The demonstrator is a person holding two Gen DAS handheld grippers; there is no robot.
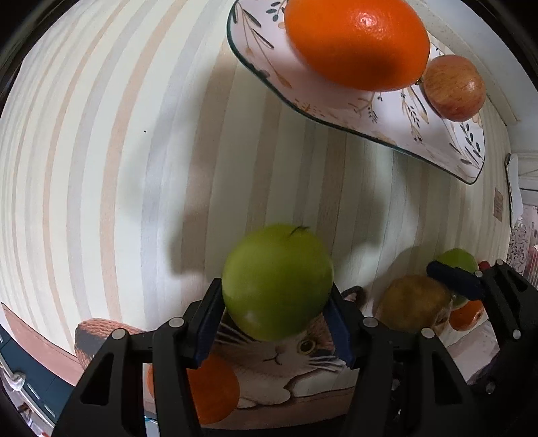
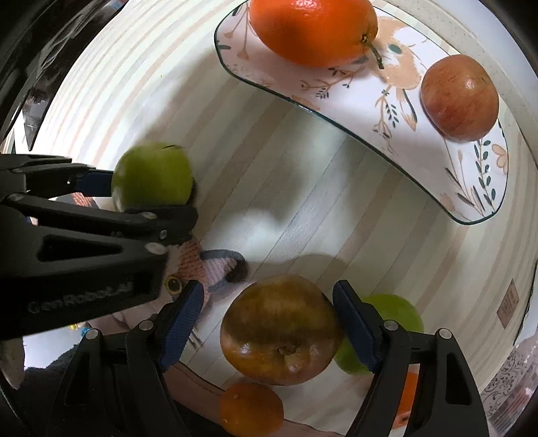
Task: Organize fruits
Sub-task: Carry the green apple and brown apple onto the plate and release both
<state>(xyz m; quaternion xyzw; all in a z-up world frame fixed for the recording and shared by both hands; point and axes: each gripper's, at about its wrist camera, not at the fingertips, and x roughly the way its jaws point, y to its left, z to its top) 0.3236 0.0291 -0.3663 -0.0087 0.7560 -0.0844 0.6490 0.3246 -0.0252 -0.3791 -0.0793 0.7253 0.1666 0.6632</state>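
My left gripper (image 1: 277,292) is shut on a green apple (image 1: 277,282), which hangs above a cat-print mat (image 1: 302,366). The right wrist view shows that same left gripper (image 2: 151,191) and apple (image 2: 151,174) at the left. My right gripper (image 2: 267,292) points down, open, with a brown-green round fruit (image 2: 280,329) between its blue pads (image 2: 181,322). The left pad stands clear of the fruit and the right pad is close beside it. A floral plate (image 2: 370,97) at the top holds an orange (image 2: 312,27) and a red apple (image 2: 459,97).
A second green apple (image 2: 396,312) and two oranges (image 2: 250,408) lie close around the brown fruit. Another orange (image 1: 212,390) sits under my left gripper. The plate (image 1: 386,114) lies toward the table's far edge, and striped cloth (image 2: 302,201) lies between it and the mat.
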